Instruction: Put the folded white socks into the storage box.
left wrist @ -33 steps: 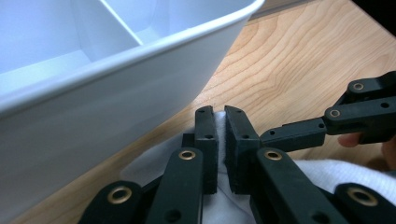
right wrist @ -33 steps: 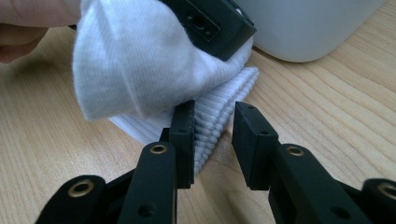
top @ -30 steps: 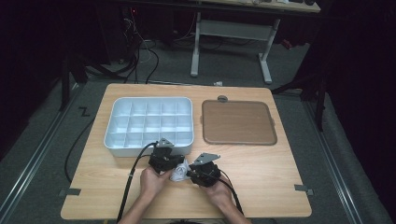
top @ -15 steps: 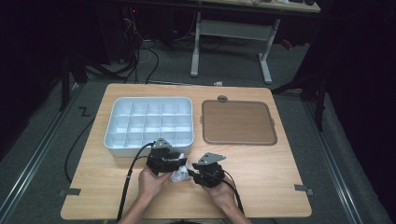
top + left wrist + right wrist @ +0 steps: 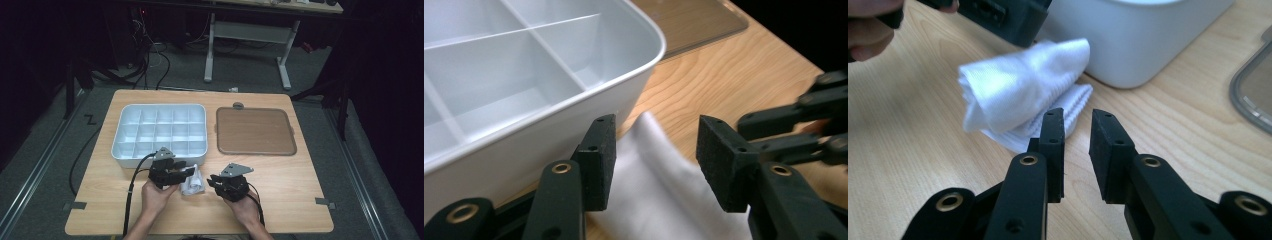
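Your left gripper (image 5: 656, 160) stands spread over the white cloth (image 5: 192, 183), gripping nothing. Your right gripper (image 5: 1077, 150), at the cloth's 3 o'clock, is nearly closed, empty. Cloth lies bunched beside the divided tray (image 5: 160, 131); handling looks unfinished.

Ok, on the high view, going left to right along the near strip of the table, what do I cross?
Left gripper → white cloth → right gripper. Behind them lie the white divided tray at left and the brown lid at right.
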A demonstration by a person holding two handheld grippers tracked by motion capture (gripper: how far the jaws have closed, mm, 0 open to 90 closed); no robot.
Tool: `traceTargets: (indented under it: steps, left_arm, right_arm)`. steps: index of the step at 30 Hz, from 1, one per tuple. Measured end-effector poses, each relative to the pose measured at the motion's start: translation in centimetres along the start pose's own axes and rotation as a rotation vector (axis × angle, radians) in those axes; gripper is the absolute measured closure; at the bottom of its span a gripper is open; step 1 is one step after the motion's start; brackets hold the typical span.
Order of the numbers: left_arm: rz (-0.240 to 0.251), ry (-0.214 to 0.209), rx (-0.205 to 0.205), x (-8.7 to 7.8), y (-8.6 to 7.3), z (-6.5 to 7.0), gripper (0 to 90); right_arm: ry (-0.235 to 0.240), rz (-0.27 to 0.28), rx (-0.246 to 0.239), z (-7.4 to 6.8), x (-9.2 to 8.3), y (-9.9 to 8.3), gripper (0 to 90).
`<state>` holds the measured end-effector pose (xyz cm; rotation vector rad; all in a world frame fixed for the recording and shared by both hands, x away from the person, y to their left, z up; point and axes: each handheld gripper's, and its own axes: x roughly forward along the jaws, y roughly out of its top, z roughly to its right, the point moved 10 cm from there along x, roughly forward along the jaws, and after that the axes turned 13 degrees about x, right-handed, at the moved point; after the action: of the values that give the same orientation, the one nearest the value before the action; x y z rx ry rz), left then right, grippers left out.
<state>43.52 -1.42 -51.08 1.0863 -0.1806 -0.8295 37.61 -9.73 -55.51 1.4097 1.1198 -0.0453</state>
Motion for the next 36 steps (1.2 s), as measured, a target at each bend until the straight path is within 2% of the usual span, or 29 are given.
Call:
traceTargets:
  steps: [3,6,13,17,20,23,29,36]
  left_arm:
    - [-0.011,0.023,0.008,-0.5,-0.4,-0.7,51.3]
    - [-0.016,0.03,0.011,-0.8,-0.8,-0.9,51.3]
    - [-0.03,0.031,0.042,-0.7,-1.7,-0.4,49.7]
    - [-0.044,0.029,0.051,-0.2,-2.4,0.0,49.0]
    - [-0.058,0.034,0.073,0.3,-3.1,0.1,48.8]
    - [-0.061,0.038,0.077,0.5,-3.3,0.1,48.9]
    - [-0.086,0.062,0.099,1.0,-4.0,-0.2,51.7]
    - [-0.111,0.085,0.129,1.5,-4.7,-0.6,55.0]
  right_arm:
    - [0.005,0.013,-0.011,-0.4,-0.5,0.7,76.9]
    - [0.023,0.019,-0.017,-1.0,-0.7,1.4,77.0]
    - [0.043,0.026,-0.053,-2.7,-0.6,2.8,76.9]
    - [0.054,0.01,-0.076,-3.5,-0.1,3.2,76.8]
    - [0.059,-0.006,-0.08,-3.8,0.5,3.1,76.7]
    - [0.049,-0.029,-0.078,-3.6,1.2,2.6,76.7]
    - [0.02,-0.073,-0.062,-2.1,2.3,1.1,76.6]
    - [0.006,-0.088,-0.043,-0.8,2.9,-0.1,76.3]
